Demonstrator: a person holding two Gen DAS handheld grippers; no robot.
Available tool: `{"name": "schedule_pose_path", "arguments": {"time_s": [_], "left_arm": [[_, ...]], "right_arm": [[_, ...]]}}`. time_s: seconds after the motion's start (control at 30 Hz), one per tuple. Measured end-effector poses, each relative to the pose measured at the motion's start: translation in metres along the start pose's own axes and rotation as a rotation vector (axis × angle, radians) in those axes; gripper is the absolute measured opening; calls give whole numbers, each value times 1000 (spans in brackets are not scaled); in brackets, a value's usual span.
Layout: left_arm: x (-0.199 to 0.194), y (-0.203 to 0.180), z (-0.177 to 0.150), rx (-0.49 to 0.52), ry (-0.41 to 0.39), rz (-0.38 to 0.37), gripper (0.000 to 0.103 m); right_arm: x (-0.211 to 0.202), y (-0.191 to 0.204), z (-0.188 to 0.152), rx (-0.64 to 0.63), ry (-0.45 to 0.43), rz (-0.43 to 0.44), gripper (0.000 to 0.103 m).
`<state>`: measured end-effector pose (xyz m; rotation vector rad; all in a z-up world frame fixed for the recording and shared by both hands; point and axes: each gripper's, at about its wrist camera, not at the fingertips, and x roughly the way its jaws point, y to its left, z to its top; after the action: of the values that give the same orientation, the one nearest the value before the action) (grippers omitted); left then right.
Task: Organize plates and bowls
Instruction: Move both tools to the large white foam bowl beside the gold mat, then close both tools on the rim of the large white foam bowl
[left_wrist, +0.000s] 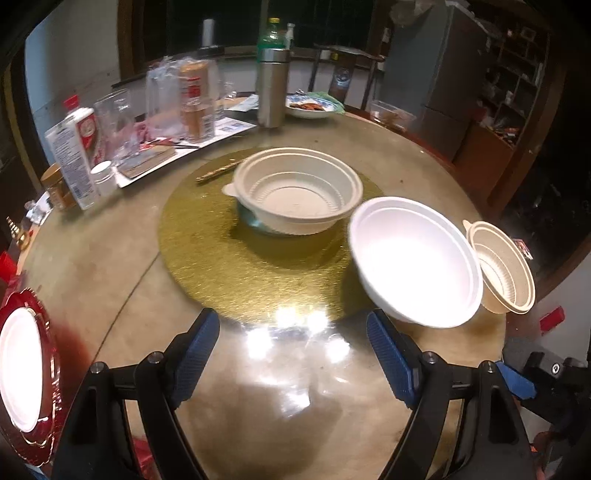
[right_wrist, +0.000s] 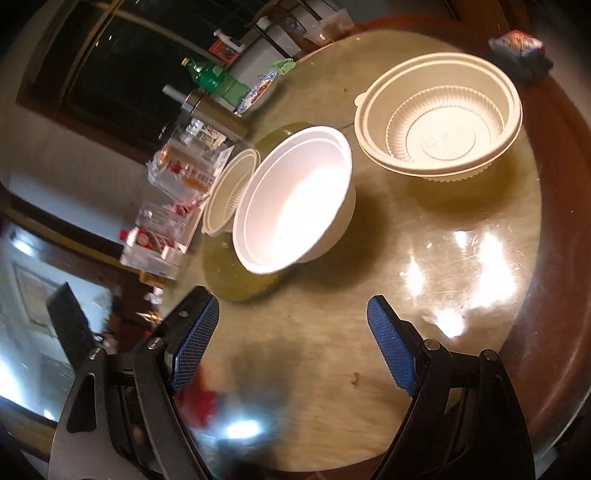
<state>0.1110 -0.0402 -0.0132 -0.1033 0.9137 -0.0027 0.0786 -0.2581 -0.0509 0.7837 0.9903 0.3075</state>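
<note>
Fingers (left_wrist: 199, 354) (right_wrist: 195, 350) of both grippers spread wide, holding nothing

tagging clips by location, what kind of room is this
Most likely a home dining room: a large round table with a gold turntable at its centre, a plate of food and a steel flask on it, and a fridge behind.

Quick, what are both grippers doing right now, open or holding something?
Left gripper: open, jaws apart, holding nothing.
Right gripper: open, jaws apart, holding nothing.
</note>
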Motion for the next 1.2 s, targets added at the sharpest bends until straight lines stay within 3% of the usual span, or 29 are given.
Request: {"name": "schedule_pose_path", "arguments": {"time_s": [0.23,1.07,1.2], "left_arm": [[22,-11,9,-10,26,13,82],[48,-34,35,-20,26,-27,82],[53,-34,36,-24,30,-21,81]], "right_arm": [[4,-7,14,95,-2,52,83],[32,-18,61,177,-25,-13,83],[39,-18,65,177,-27,-36,74]]}}
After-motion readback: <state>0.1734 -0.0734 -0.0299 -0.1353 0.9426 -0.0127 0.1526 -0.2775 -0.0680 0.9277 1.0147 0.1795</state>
